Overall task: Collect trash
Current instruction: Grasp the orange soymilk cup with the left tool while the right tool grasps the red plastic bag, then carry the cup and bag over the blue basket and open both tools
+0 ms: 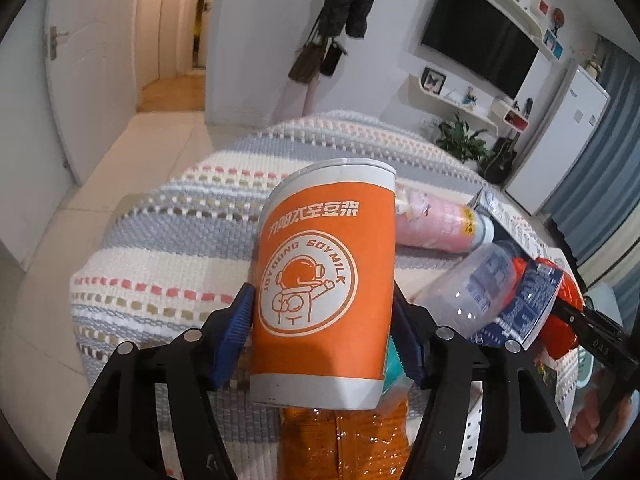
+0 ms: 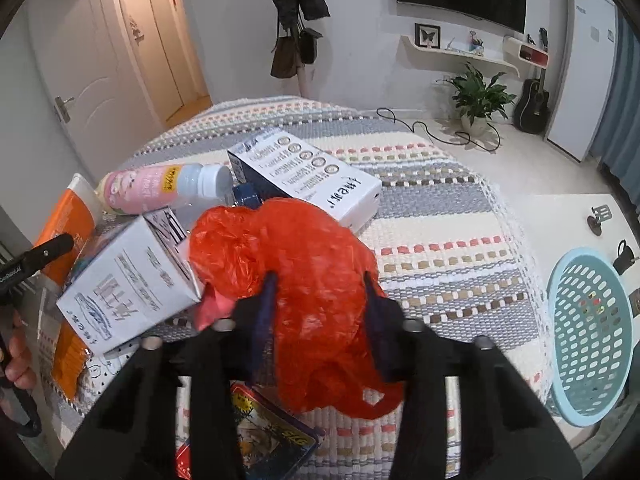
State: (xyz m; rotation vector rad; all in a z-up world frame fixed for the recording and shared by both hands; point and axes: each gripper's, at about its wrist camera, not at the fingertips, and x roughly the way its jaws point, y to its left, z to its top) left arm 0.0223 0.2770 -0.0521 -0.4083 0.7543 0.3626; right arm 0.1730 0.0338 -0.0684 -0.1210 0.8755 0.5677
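Note:
My left gripper is shut on an orange and white soymilk paper cup, held upright above the striped tablecloth. The cup's edge also shows in the right wrist view. My right gripper is shut on a crumpled red plastic bag, also visible in the left wrist view. Around it lie a pink labelled bottle, a clear plastic bottle, a white carton and a white box.
A light blue perforated basket stands at the right past the table's edge. An orange wrapper lies under the left gripper. A colourful flat packet lies under the right gripper. A plant and guitar stand on the floor behind.

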